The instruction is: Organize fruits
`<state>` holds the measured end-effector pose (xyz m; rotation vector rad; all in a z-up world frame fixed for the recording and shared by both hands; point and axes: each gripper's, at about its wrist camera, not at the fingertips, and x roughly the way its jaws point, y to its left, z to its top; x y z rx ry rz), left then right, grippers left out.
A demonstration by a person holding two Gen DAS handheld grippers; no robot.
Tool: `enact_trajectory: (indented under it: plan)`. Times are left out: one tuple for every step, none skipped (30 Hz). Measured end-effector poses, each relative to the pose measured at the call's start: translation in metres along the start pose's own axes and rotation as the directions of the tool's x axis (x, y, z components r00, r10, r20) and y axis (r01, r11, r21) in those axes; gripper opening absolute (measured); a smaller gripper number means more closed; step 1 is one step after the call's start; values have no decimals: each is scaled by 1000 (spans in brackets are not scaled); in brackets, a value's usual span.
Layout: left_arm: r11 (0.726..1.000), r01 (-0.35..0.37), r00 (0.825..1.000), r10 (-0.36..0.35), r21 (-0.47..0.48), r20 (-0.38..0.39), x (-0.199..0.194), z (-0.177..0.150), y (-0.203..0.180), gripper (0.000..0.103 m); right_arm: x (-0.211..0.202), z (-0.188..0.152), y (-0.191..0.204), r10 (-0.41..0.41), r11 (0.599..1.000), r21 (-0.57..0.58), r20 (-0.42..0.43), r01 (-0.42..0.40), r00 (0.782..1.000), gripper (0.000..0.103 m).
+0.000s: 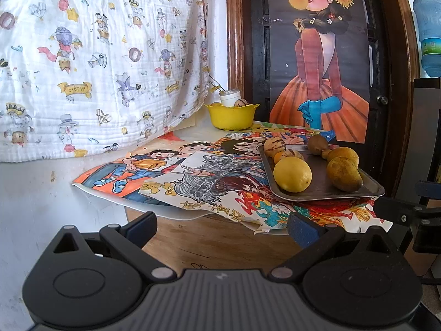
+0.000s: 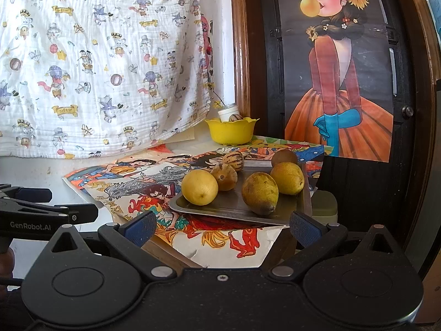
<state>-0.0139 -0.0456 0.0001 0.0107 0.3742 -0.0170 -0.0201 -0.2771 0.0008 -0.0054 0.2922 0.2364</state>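
A metal tray [image 2: 237,207] sits at the right end of the table [image 1: 209,242], on colourful drawings [image 1: 165,176] that cover most of the tabletop. The tray's near corner reaches out past the table's near right edge. In it lie the fruits: three yellow lemons, one [image 2: 199,187] at the near left corner, one [image 2: 260,193] near the front edge and one [image 2: 287,178] toward the right side. Behind them are two striped melons [image 2: 233,160] along the left edge and a brown kiwi [image 2: 284,157] at the far right corner. In the left wrist view a small orange fruit [image 1: 280,156] shows between the melons, and another small brown one [image 1: 326,153] beside the kiwi.

A yellow bowl [image 1: 231,116] stands at the table's far edge, well apart from the tray, with a striped melon [image 1: 240,102] inside and a white jar [image 1: 229,96] just behind it.

The left gripper [image 1: 222,227] hovers off the near edge with its jaws wide apart and nothing between them. The right gripper [image 2: 222,227] hangs just before the tray's near corner, jaws likewise spread and empty. The table's near left part shows bare wood, and the drawings between tray and bowl carry nothing.
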Motion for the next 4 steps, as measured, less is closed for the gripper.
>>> enact_trajectory:
  plan:
    - [1000,0,1000,0,2,-1,0,0,0,103,0,0,0,0,1000,0,0,0,1000,102]
    - [1000,0,1000,0,3,-2,0,0,0,103,0,0,0,0,1000,0,0,0,1000,102]
    - [1000,0,1000,0,2,-3,0,0,0,103,0,0,0,0,1000,0,0,0,1000,102]
    - [1000,0,1000,0,2,-3,0,0,0,103,0,0,0,0,1000,0,0,0,1000,102]
